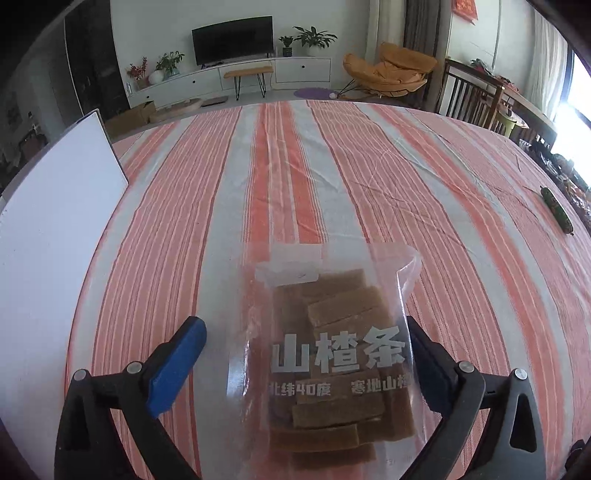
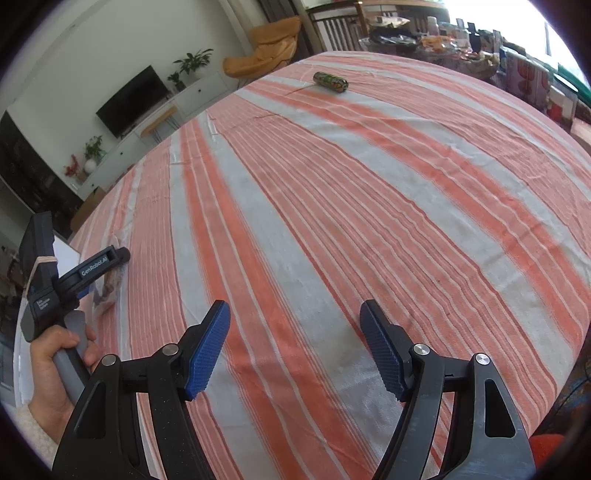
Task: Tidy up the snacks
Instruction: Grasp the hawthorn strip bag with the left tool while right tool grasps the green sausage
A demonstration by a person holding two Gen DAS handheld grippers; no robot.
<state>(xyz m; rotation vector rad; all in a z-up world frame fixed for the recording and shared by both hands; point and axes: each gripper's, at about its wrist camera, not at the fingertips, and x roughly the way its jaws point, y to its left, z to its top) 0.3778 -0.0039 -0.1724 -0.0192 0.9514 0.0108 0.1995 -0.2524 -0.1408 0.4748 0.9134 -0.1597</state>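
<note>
The left gripper (image 1: 304, 354) hung low over the table with its blue-padded fingers (image 1: 173, 363) spread wide, one on each side of a clear bag of brown snack strips (image 1: 332, 354). The right-hand finger seemed to touch the edge of the bag; the left-hand finger stood well apart from it. The bag lay flat on the cloth, its printed face up, between the two fingers.

In the right wrist view the person's left hand (image 2: 55, 373) gripped the grey handle of that tool at the left edge, the tool leaning forward over the bag. The right gripper (image 2: 297, 350) hovered above bare cloth, its fingers wide apart and holding nothing.

The table was covered by a striped tablecloth (image 1: 295, 177) in orange-red and pale grey. A small dark green tube-shaped snack (image 2: 331, 81) lay on its side far off near the table's edge. A white board (image 1: 55, 229) stood at the left of the table. Beyond were a television (image 1: 232, 38) on a white cabinet, potted plants (image 1: 314, 37), an orange chair (image 1: 391, 70) and a cluttered second table (image 2: 443, 33).
</note>
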